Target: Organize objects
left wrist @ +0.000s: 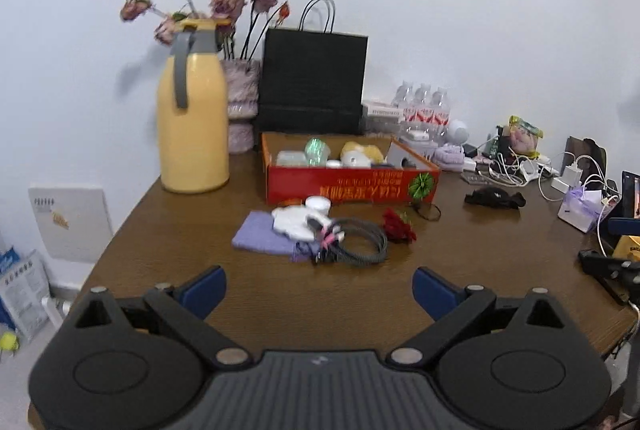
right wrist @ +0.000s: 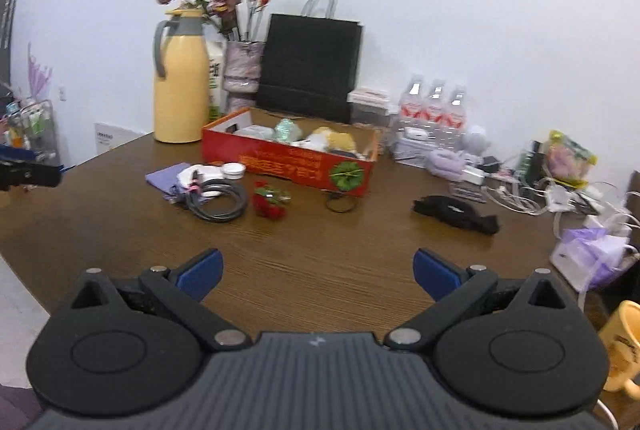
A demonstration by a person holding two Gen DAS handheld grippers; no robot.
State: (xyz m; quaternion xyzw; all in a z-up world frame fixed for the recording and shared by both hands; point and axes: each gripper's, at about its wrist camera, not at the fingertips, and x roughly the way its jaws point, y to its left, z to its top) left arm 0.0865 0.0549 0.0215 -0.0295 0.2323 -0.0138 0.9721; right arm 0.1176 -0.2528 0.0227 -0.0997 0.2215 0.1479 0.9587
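A red open box [left wrist: 352, 186] [right wrist: 288, 162] with several small items inside stands on the brown table [left wrist: 168, 230] [right wrist: 100, 226]. In front of it lie a purple cloth [left wrist: 260, 240] [right wrist: 166, 176], a white object [left wrist: 294, 222], a small white jar [left wrist: 319, 205] [right wrist: 233, 170], a coiled black cable [left wrist: 360, 242] [right wrist: 220, 200], a red flower [left wrist: 398, 226] [right wrist: 270, 204] and a black hair tie [right wrist: 340, 204]. My left gripper [left wrist: 320, 290] and right gripper [right wrist: 318, 272] are both open and empty, above the table's near part, short of these things.
A yellow thermos [left wrist: 192, 118] [right wrist: 180, 86], a vase of dried roses [left wrist: 242, 102], a black paper bag [left wrist: 312, 82] [right wrist: 310, 66] and water bottles [right wrist: 434, 114] stand at the back. A black cloth [right wrist: 456, 212], chargers and cables [left wrist: 560, 174] clutter the right. A yellow mug [right wrist: 620, 346] is at the right edge.
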